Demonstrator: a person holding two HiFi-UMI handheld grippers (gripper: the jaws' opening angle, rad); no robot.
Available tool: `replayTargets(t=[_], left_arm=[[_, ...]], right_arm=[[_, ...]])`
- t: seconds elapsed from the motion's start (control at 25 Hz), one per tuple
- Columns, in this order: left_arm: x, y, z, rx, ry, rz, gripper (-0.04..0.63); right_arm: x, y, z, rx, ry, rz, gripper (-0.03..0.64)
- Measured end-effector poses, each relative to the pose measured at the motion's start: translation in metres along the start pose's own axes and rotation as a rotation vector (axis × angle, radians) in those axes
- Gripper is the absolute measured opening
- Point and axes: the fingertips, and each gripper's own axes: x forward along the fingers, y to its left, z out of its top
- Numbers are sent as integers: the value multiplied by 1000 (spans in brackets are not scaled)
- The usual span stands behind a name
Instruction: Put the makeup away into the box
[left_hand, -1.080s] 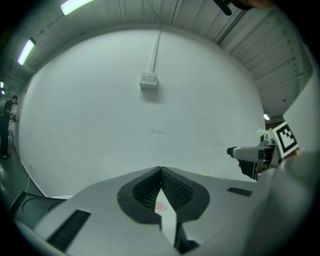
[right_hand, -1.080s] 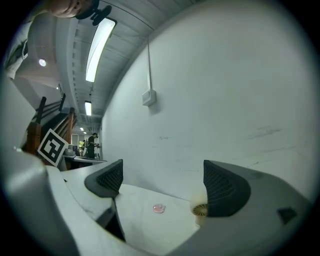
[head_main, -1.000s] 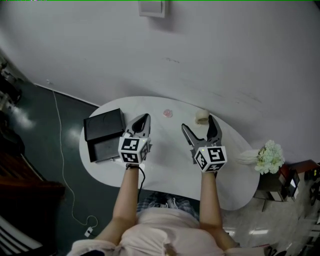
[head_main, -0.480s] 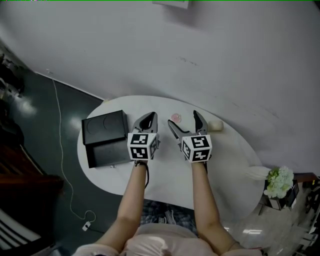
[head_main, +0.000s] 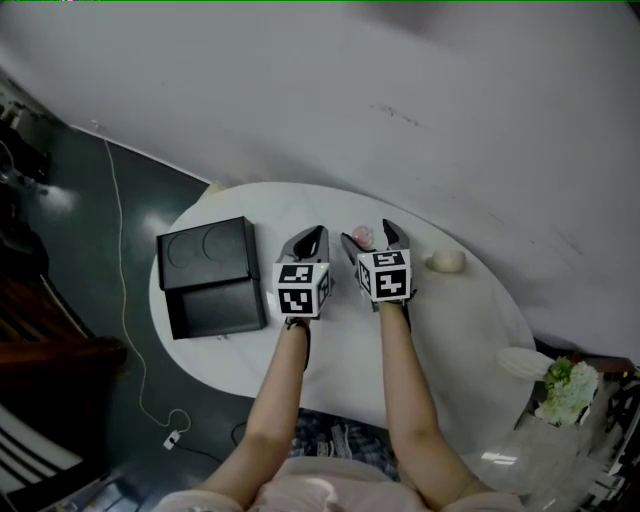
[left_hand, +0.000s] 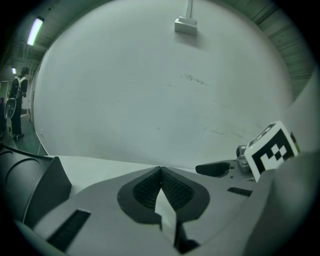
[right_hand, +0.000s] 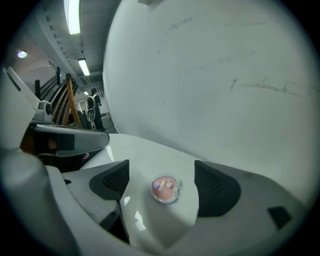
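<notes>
Compact: the round pink compact (right_hand: 164, 188) lies flat on the white table (head_main: 460, 330), between my right gripper's (head_main: 368, 234) jaws and touching neither pad.
Right gripper: its jaws stand wide and are closing around the compact.
Left gripper: my left gripper (head_main: 311, 236) has its jaws together on nothing, just left of the right one.
Box: the black box (head_main: 205, 275) lies open at the table's left.
Change: a second ago the compact lay left of my right gripper, outside its jaws. Now I straddle it.
</notes>
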Motion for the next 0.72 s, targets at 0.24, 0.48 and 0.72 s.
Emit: replayTargets(t=[0.24, 0.48, 0.72], left_arm=[[5, 5, -20, -34, 33, 7, 26], [3, 10, -28, -55, 42, 8, 26], [3, 12, -29, -57, 39, 6, 26]], right_arm=[[17, 0, -31, -17, 122, 2, 360], [25, 0, -41, -32, 161, -9, 335], [26, 4, -42, -66, 179, -9, 244]])
